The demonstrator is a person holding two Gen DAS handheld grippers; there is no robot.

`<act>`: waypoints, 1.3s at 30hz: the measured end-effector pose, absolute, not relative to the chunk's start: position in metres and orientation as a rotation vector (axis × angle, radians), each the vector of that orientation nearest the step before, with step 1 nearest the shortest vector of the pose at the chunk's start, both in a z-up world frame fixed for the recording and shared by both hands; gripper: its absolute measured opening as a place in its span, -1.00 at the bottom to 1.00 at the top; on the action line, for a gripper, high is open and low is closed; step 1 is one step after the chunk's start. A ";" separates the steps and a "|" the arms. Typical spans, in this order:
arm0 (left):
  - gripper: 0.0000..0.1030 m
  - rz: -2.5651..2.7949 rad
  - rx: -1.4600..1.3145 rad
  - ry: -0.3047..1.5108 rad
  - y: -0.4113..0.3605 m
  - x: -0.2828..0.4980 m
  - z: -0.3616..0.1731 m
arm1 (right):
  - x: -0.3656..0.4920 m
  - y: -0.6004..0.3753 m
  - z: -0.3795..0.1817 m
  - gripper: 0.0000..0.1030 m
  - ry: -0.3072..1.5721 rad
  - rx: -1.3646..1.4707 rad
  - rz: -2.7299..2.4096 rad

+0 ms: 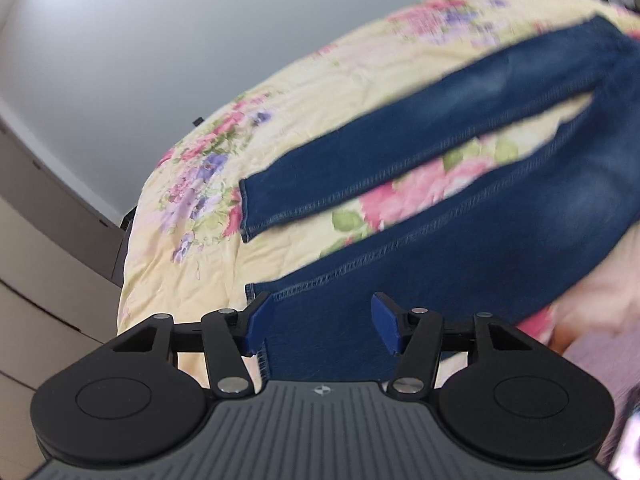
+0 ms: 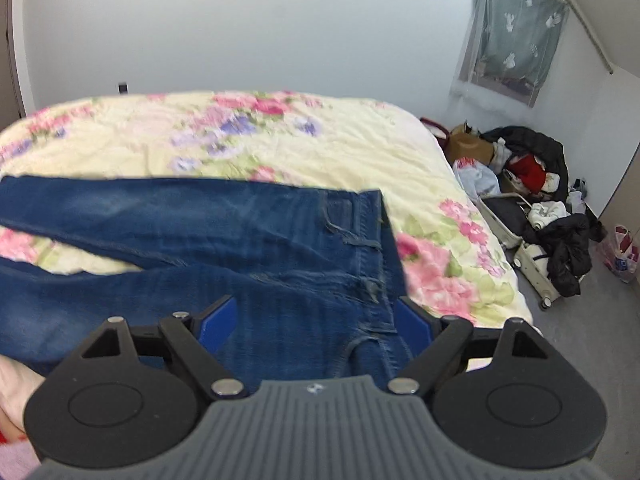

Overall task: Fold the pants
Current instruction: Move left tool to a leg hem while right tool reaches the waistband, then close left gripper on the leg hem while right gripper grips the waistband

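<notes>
Up close, left gripper [image 1: 324, 322] poised over the hem end of the nearer leg of the pants [image 1: 460, 220], blue pads [image 1: 256, 326] spread apart with denim showing between them, not pressed on the cloth. Beside it at the right edge, part of a hand [image 1: 592, 312], blurred. Likewise right gripper [image 2: 314, 320] over the waist end of the jeans, pads spread wide either side of the seat and waistband, clamping nothing.

Further out, pants laid flat across the bedspread [image 2: 320, 148], pale yellow with pink and purple flowers. Legs parted in a narrow V, floral cloth visible in the gap; farther leg running away toward its own hem, both hems stitched. Waistband toward the right side of the bed in the right wrist view.

Beyond the bed, plain grey-white wall. Off to the right on the floor, a heap of dark clothes [image 2: 548, 208] around a pale suitcase [image 2: 536, 264], and a curtain [image 2: 516, 36] hanging high on the wall.
</notes>
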State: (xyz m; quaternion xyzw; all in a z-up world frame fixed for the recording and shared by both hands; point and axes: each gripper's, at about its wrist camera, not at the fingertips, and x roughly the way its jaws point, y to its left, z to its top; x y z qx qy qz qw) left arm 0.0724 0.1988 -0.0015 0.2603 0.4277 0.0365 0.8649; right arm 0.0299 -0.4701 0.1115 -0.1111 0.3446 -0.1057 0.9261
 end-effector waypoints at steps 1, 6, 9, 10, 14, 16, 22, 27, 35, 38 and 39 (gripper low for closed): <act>0.28 0.062 0.561 0.923 0.202 0.075 -0.010 | 0.033 -0.479 0.105 0.41 0.729 -0.263 -0.228; 0.26 0.003 0.795 1.044 0.213 0.084 -0.060 | 0.041 -0.523 0.060 -0.30 0.872 -0.339 -0.287; 0.26 -0.059 0.863 1.133 0.219 0.089 -0.091 | 0.041 -0.538 0.035 -0.44 0.935 -0.341 -0.292; 0.27 -0.075 0.883 1.153 0.219 0.090 -0.100 | 0.042 -0.540 0.026 -0.47 0.949 -0.348 -0.292; 0.28 -0.130 0.954 1.213 0.218 0.091 -0.129 | 0.047 -0.545 0.000 -0.49 0.989 -0.346 -0.310; 0.31 -0.148 0.997 1.234 0.216 0.091 -0.140 | 0.049 -0.547 -0.008 -0.50 0.997 -0.332 -0.312; 0.33 -0.170 1.069 1.247 0.213 0.096 -0.163 | 0.058 -0.545 -0.018 -0.50 1.011 -0.338 -0.312; 0.23 -0.173 1.082 1.244 0.212 0.100 -0.167 | 0.067 -0.544 -0.023 -0.50 1.035 -0.351 -0.310; -0.54 -0.155 1.085 1.228 0.206 0.100 -0.168 | 0.067 -0.534 -0.029 -0.50 1.077 -0.457 -0.264; -0.86 -0.124 1.068 1.210 0.203 0.101 -0.163 | 0.064 -0.529 -0.030 -0.50 1.081 -0.540 -0.248; -0.90 -0.107 1.046 1.201 0.203 0.102 -0.158 | 0.063 -0.527 -0.030 -0.50 1.077 -0.560 -0.241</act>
